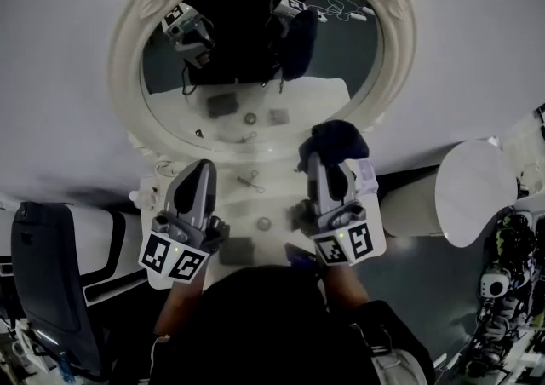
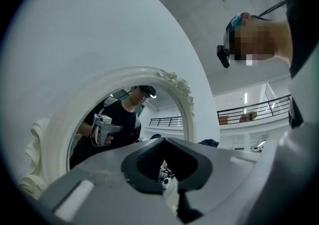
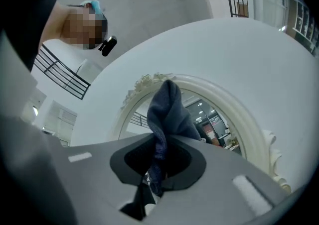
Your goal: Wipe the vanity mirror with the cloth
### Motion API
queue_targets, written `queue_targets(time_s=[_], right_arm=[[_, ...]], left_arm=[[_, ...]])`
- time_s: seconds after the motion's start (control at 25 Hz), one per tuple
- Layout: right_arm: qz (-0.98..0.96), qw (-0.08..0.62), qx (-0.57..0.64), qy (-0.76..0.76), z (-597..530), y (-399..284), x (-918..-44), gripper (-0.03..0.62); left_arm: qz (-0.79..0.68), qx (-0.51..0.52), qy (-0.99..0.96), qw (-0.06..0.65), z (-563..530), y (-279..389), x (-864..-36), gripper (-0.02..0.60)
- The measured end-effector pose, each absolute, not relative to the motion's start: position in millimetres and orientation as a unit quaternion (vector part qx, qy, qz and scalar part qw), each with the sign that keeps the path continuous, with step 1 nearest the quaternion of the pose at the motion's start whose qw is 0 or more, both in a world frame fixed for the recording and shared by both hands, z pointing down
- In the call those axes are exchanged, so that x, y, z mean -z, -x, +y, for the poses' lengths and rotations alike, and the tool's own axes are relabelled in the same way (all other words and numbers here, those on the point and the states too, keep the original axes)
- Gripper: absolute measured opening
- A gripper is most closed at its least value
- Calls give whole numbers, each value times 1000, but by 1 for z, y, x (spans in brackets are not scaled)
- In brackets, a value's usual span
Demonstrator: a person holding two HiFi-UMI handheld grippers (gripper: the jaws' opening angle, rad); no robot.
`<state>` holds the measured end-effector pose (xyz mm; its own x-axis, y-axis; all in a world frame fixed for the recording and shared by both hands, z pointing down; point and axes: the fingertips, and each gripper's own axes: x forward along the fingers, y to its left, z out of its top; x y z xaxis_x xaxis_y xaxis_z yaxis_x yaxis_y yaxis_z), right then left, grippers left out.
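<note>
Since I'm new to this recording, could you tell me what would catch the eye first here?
The oval vanity mirror in its ornate white frame fills the top of the head view. Just below it, the right gripper is shut on a dark blue cloth, near the mirror's lower edge. The left gripper sits beside it, jaws together and empty.

Soft dark cloth, glossy mirror

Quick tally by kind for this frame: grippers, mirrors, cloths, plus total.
Grippers: 2 (left gripper, right gripper)
Mirror: 1
Cloth: 1, clamped in the right gripper
Total: 4
</note>
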<state>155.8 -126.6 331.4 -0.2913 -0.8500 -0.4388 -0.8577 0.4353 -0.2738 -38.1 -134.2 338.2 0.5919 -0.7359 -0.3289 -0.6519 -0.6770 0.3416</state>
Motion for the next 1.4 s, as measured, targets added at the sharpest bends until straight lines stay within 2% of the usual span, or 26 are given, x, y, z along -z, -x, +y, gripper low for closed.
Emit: queue_targets(time_s=[0.48,0.88,1.4], right_arm=[[767,268,45,582,-162,-238,-415,40],[759,246,94,595,-215,-253,-474,40],[771,237,76,586,-246,-250,-461,40]], left_arm=[[-380,186,-901,101,-163,-28,-360,3],[-406,163,-892,116,-190,-30,-388,3],[-422,171,-882,125,-211,-19,-392,3]])
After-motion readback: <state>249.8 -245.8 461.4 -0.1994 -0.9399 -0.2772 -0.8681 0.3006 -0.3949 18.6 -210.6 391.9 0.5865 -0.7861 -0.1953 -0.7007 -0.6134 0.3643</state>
